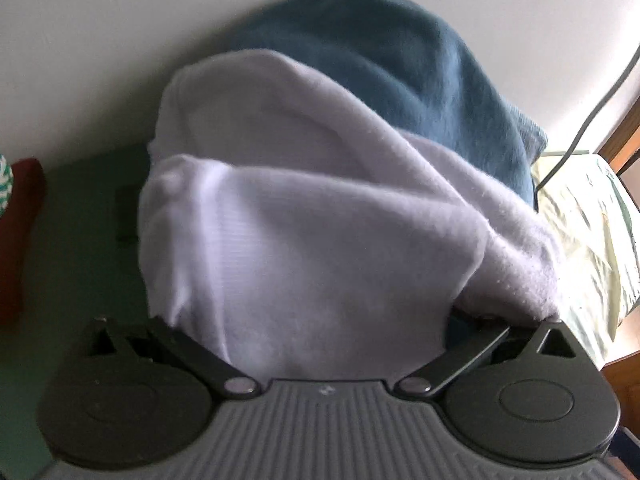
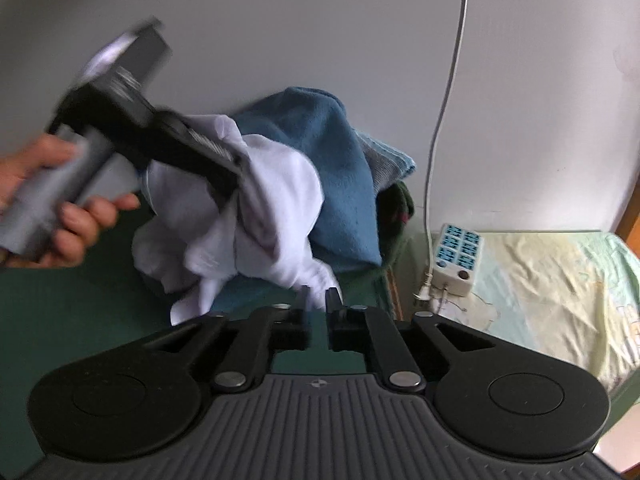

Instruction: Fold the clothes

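Observation:
A white garment (image 1: pixel 304 220) drapes over my left gripper and hides its fingers in the left wrist view. In the right wrist view the left gripper (image 2: pixel 228 184) is held up at the left by a hand, and the white garment (image 2: pixel 260 216) hangs from it. My right gripper (image 2: pixel 318 300) is shut on a lower corner of the same white garment. Behind it lies a blue fleece garment (image 2: pixel 332 168), which also shows in the left wrist view (image 1: pixel 400 64).
A green mat (image 2: pixel 60 308) covers the surface under the clothes. A white power strip (image 2: pixel 456 256) with a cable up the wall sits on a pale yellow bedsheet (image 2: pixel 552 292) at the right. A dark green and red garment (image 2: pixel 394 208) lies behind the blue one.

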`<state>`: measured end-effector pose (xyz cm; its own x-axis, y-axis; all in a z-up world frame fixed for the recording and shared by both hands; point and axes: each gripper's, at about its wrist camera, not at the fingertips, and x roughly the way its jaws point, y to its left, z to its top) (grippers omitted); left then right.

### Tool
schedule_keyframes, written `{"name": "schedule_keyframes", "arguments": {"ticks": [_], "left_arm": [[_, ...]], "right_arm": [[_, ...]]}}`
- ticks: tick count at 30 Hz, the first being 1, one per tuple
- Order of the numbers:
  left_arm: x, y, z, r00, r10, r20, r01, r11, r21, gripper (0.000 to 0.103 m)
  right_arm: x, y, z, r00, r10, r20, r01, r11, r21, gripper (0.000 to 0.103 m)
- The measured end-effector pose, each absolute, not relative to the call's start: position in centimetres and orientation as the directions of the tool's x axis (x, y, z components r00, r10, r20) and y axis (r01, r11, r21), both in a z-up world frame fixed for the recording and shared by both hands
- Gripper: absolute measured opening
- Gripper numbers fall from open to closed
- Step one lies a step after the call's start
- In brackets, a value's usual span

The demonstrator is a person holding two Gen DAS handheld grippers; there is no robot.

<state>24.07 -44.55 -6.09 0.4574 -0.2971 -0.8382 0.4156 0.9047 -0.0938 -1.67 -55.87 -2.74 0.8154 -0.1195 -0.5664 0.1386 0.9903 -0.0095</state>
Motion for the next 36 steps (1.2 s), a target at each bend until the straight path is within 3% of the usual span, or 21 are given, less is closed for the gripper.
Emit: {"name": "schedule_keyframes", "arguments": {"ticks": [3,5,7,9,11,14,16,18,27,30,31,32,33,36], "left_arm": [[21.6,-43.6,-5.6,0.505,-0.333,-0.796,0.446,0.891,-0.089,0.079],[19.6,-42.5,-5.4,0.527,-0.328,-0.784,0.464,0.884,-0.058,0.053],[17.5,-41.1,-5.6,0.529,-0.321,-0.786,0.475,0.879,-0.040,0.045],[16.0,-39.1,-6.2,0.512,-0.328,-0.794,0.479,0.876,-0.053,0.042],[13.7,-37.2,-6.5,0.515,-0.321,-0.795,0.461,0.885,-0.059,0.039],[9.9,-34.1,-6.1,0.532,-0.320,-0.784,0.432,0.899,-0.073,0.038],[7.2,-31.9,-5.6,0.547,-0.322,-0.773,0.413,0.907,-0.085,0.037],[4.6,-29.8,-5.0,0.562,-0.323,-0.761,0.393,0.914,-0.097,0.033],[-4.1,-19.4,-0.5,0.593,-0.375,-0.712,0.339,0.919,-0.202,0.027],[-6.7,-16.5,0.7,0.607,-0.375,-0.701,0.374,0.913,-0.164,0.028],[-6.8,-15.8,0.1,0.595,-0.360,-0.718,0.363,0.918,-0.159,0.029],[-6.8,-15.1,-0.4,0.583,-0.344,-0.736,0.352,0.923,-0.154,0.029],[-6.9,-14.4,-1.0,0.569,-0.329,-0.753,0.340,0.929,-0.148,0.029],[-7.6,-12.5,-1.6,0.560,-0.320,-0.765,0.329,0.932,-0.149,0.029]], "right_arm": [[-1.2,-54.6,-3.8,0.817,-0.124,-0.563,0.137,0.990,-0.020,0.049],[-0.7,-53.5,-4.6,0.823,-0.133,-0.552,0.137,0.990,-0.034,0.053],[0.6,-52.9,-4.8,0.828,-0.117,-0.548,0.111,0.993,-0.045,0.060],[2.0,-52.3,-4.9,0.832,-0.100,-0.546,0.084,0.995,-0.055,0.073],[3.3,-51.7,-5.1,0.836,-0.082,-0.543,0.056,0.996,-0.065,0.078],[6.2,-51.1,-5.9,0.831,-0.122,-0.542,0.073,0.991,-0.112,0.077],[7.6,-51.1,-6.4,0.810,-0.049,-0.584,0.039,0.999,-0.030,0.068],[5.2,-50.2,-5.2,0.819,0.043,-0.572,-0.036,0.999,0.023,0.007],[-7.0,-45.5,0.3,0.782,0.444,-0.438,-0.387,0.896,0.217,0.007],[-11.0,-43.9,2.2,0.735,0.563,-0.377,-0.496,0.826,0.267,0.008],[-12.0,-43.5,1.9,0.722,0.560,-0.407,-0.499,0.829,0.254,0.008],[-12.4,-43.2,1.2,0.702,0.544,-0.459,-0.488,0.837,0.247,0.022],[-12.6,-43.0,0.6,0.701,0.512,-0.497,-0.449,0.858,0.250,0.043],[-13.4,-43.0,-1.2,0.707,0.400,-0.583,-0.305,0.917,0.259,0.054]]}}
